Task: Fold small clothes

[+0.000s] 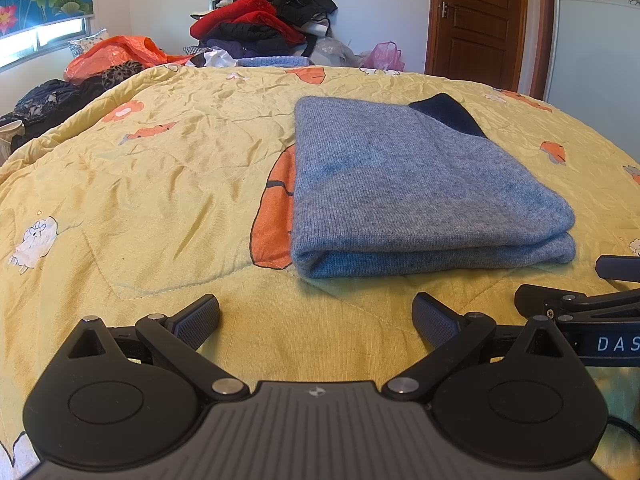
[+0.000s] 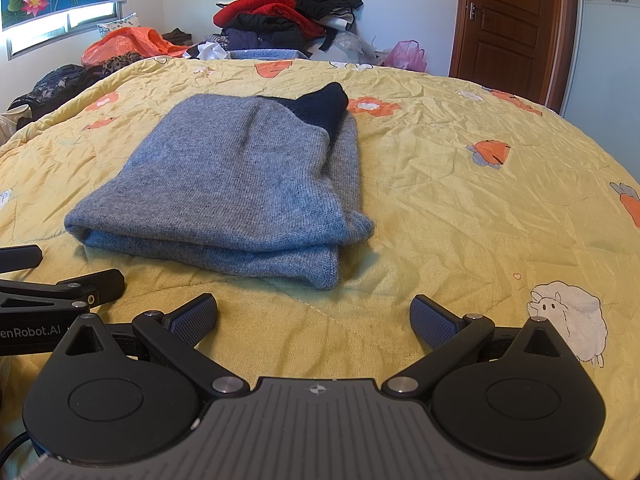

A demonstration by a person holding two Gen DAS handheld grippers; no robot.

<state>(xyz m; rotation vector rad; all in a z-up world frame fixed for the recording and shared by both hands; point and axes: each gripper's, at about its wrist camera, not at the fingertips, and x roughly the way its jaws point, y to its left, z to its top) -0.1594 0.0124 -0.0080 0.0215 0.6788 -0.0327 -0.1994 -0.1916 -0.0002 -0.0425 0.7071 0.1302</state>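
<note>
My left gripper (image 1: pixel 316 316) stands with its jaws spread wide and nothing between them, only bare yellow quilted bedspread (image 1: pixel 140 184) printed with orange flowers and white sheep. My right gripper (image 2: pixel 314 316) is the same: jaws wide apart, holding nothing, hovering low near the bedspread's front edge.

The folded grey knitted sweater with a dark navy cuff (image 1: pixel 420 184) lies flat on the bedspread just ahead of both grippers, touching neither. From the left wrist it sits ahead and to the right of my jaws, its thick folded edge facing me and the navy cuff at its far right corner. From the right wrist the same sweater (image 2: pixel 240 184) sits ahead and to the left, its layered edges showing at its near right corner. So it rests between my two grippers' lines of sight, toward the middle of the bedspread.

Past the bedspread's far edge a heap of red and black clothes (image 1: pixel 260 16) is stacked against the wall, with an orange plastic bag (image 1: pixel 116 54) at the far left corner.
</note>
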